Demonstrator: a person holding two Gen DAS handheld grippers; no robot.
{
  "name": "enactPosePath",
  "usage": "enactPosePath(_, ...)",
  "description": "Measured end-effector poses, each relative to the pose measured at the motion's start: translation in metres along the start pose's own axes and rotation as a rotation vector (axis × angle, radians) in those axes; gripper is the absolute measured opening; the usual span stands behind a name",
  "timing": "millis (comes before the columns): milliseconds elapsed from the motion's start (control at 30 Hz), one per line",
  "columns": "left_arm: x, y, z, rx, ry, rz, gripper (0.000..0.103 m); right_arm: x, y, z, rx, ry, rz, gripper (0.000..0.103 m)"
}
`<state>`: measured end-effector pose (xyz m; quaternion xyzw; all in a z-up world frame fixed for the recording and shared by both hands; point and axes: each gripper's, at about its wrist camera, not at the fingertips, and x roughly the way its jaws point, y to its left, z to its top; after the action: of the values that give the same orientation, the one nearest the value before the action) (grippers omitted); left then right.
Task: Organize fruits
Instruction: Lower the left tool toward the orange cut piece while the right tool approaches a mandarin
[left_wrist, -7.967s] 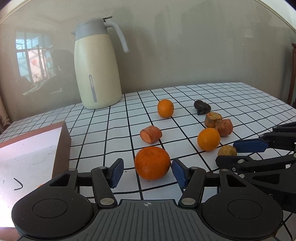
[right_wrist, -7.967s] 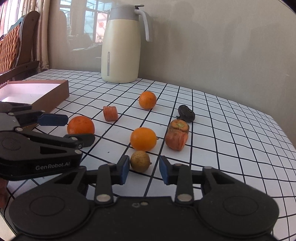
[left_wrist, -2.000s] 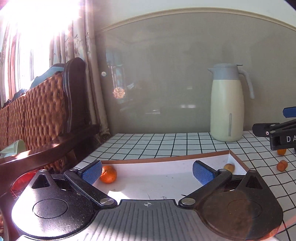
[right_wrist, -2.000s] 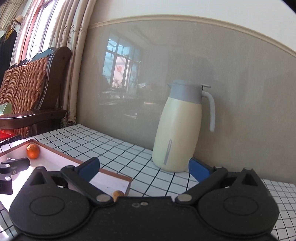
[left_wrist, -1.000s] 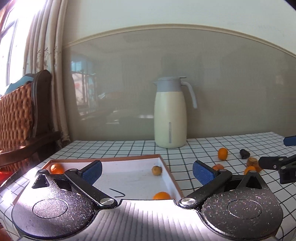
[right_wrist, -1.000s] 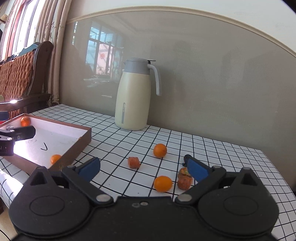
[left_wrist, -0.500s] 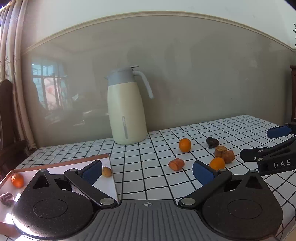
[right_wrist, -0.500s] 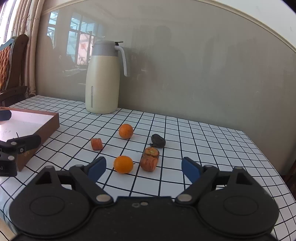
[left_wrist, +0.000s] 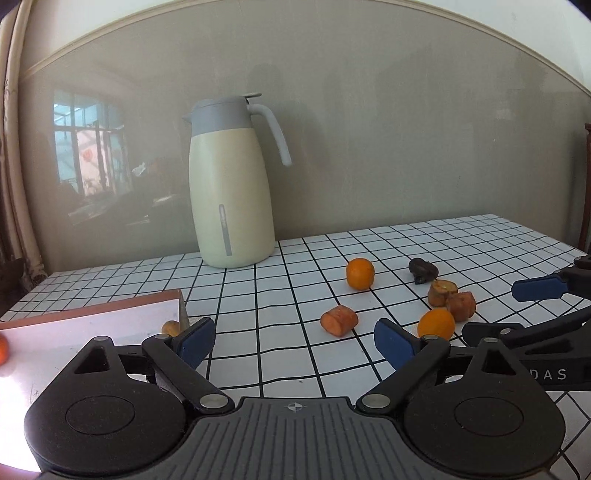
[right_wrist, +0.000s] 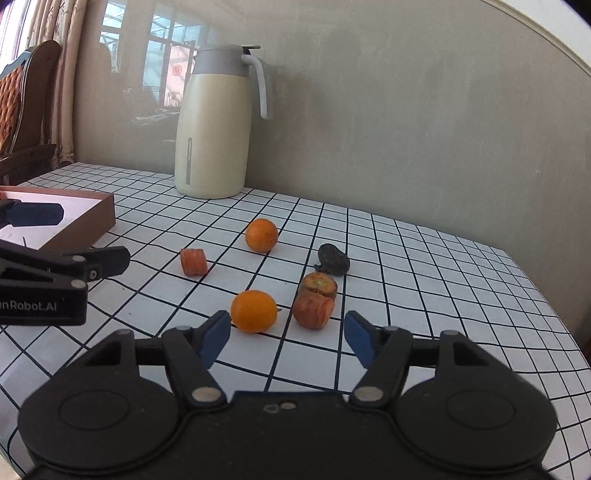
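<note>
Both grippers are open and empty. My left gripper (left_wrist: 294, 341) hovers over the checked table, just right of the brown tray (left_wrist: 92, 314), with an orange chunk (left_wrist: 339, 320) ahead of it. My right gripper (right_wrist: 286, 341) is low, just before a near orange (right_wrist: 253, 311) and two brown-orange chunks (right_wrist: 314, 309). A far orange (right_wrist: 261, 235), a dark fruit (right_wrist: 333, 259) and another chunk (right_wrist: 193, 261) lie beyond. The tray holds a small yellow-brown fruit (left_wrist: 170, 327) and an orange (left_wrist: 3, 350) at its left.
A cream thermos jug (left_wrist: 231, 184) stands at the back by the grey wall. The tray (right_wrist: 74, 221) lies at the table's left. A wooden chair (right_wrist: 26, 110) stands beyond the left edge. The table's right edge (right_wrist: 546, 295) is near.
Both grippers have swung right, away from the tray, and come lower and closer to the loose fruits on the table. Both stay open and empty.
</note>
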<state>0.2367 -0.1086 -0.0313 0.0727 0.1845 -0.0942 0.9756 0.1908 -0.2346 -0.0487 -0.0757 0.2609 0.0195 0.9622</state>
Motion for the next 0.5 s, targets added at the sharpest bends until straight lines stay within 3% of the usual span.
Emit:
enactPosePath(133,0.012,-0.003,0.002,0.005,0.011,-0.006,0.092,0.005,-0.005,0.001,0.029,0.000,-0.016,0.055)
enactPosePath(233,0.018,-0.004,0.003,0.001,0.014,-0.008,0.091,0.010,-0.009,-0.001,0.041,0.004,-0.038,0.042)
enactPosePath(500,0.033,-0.010,0.003,-0.003,0.044,-0.036,0.083,0.020,-0.017,-0.001,0.070,0.016,-0.042,0.039)
